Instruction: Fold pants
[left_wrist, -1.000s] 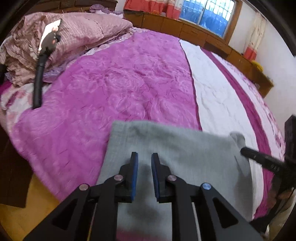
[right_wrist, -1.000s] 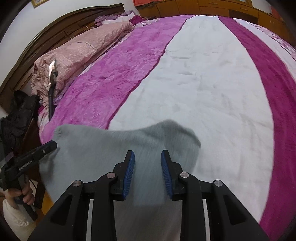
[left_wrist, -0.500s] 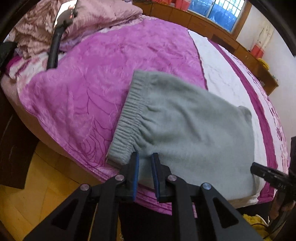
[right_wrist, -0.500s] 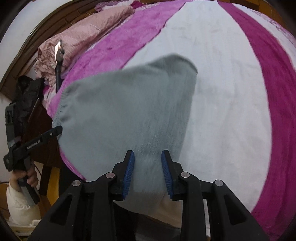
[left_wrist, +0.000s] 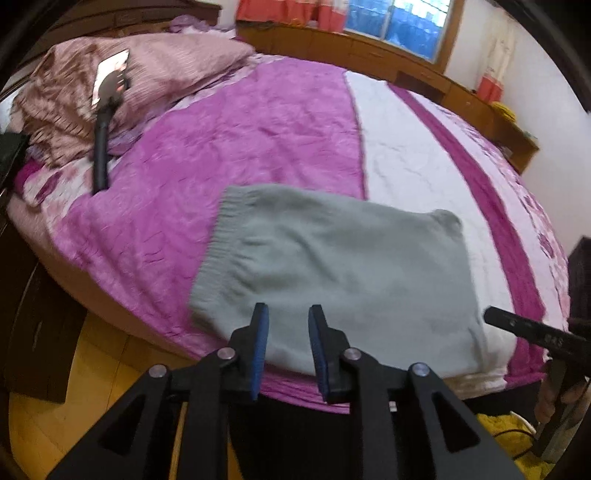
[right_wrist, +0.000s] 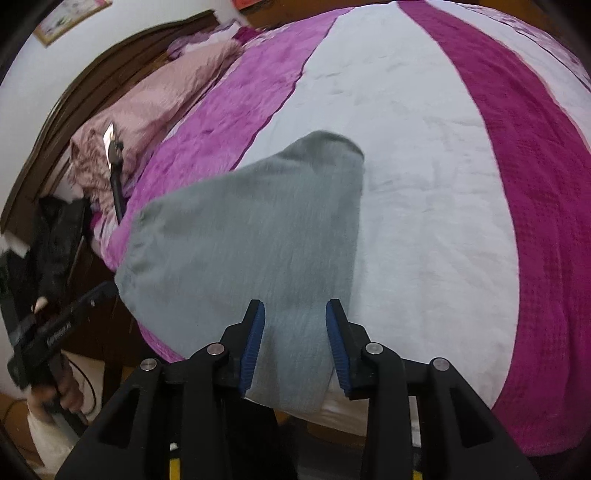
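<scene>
The grey pants now lie as one folded rectangle near the near edge of the bed, straddling the seam where the purple stripe meets the white one. Half a second ago both grippers sat lower and tighter to the near hem; now each one has drawn back and up, and the cloth lies flat with nothing lifted. A second ago only the far part of the bundle showed past the fingers, so the whole pair has come into sight as the hands withdrew. To my eye that means the fold is laid and the cloth let go; the task looks close to done, unless one more fold is wanted.

The left gripper hovers over the near edge of the pants, its blue pads a modest gap apart and holding nothing. The right gripper hangs over the right near corner, its fingers spread a little wider, also with no cloth between them.

Counting: one pair of pants, elastic waistband to the left, one rounded corner sticking out at the far right. Two grippers. One bed. One heap of pink bedding at the far left, with a single black-handled tool lying against it. One window on the far wall.
</scene>
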